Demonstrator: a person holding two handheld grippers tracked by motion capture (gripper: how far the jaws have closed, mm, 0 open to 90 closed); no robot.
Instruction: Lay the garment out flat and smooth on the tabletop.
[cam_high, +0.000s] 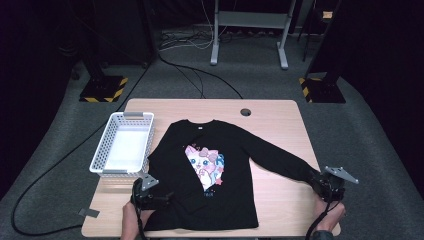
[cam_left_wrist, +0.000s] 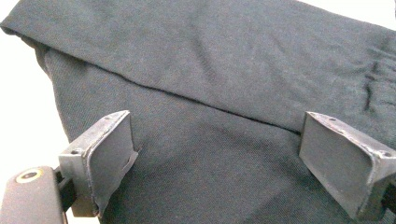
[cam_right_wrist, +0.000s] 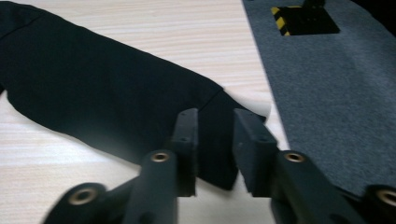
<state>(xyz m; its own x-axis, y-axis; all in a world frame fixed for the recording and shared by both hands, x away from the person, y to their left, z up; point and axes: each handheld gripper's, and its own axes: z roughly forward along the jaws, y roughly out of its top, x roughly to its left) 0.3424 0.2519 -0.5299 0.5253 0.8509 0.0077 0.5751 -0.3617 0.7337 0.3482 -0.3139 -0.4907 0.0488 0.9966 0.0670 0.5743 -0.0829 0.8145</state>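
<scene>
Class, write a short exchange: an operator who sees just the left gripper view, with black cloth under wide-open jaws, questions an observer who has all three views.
Operator: What garment is this cloth part of?
Observer: A black long-sleeved shirt, laid flat on the table, with a cartoon print on its chest.
Operator: Where is the other gripper working?
Observer: The right gripper is at the cuff of the sleeve stretched toward the table's right edge. Its jaws stand slightly apart with the cuff between them, apparently not pinched.
</scene>
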